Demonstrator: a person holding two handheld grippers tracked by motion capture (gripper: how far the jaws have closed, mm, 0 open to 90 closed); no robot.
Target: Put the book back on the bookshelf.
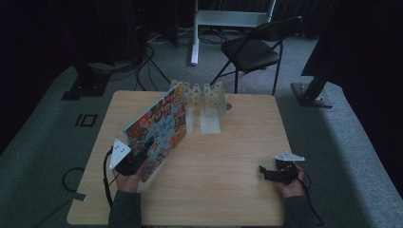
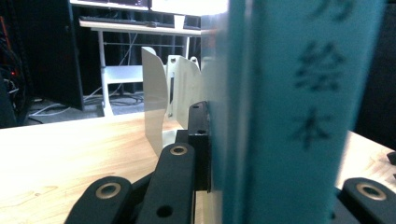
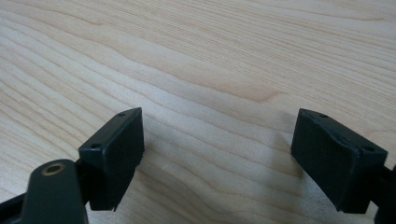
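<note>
Picture book point(image 1: 159, 126) clamped in left gripper point(image 1: 135, 159), seemingly outside white rack point(image 1: 209, 102); right gripper point(image 1: 266, 172) open, empty.

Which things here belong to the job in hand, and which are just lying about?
In the job: picture book, clamped upright in the left gripper; white divider rack just behind it.

Lying about: right gripper, open over bare table; black folding chair; floor cables.

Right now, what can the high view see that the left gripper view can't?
High view: the book's colourful cartoon cover, the black chair, and the right tool, open over bare table. Left gripper view: the book's teal spine with dark characters, up close, and a white desk behind. Both: the left tool shut on the book, and the white rack.
</note>
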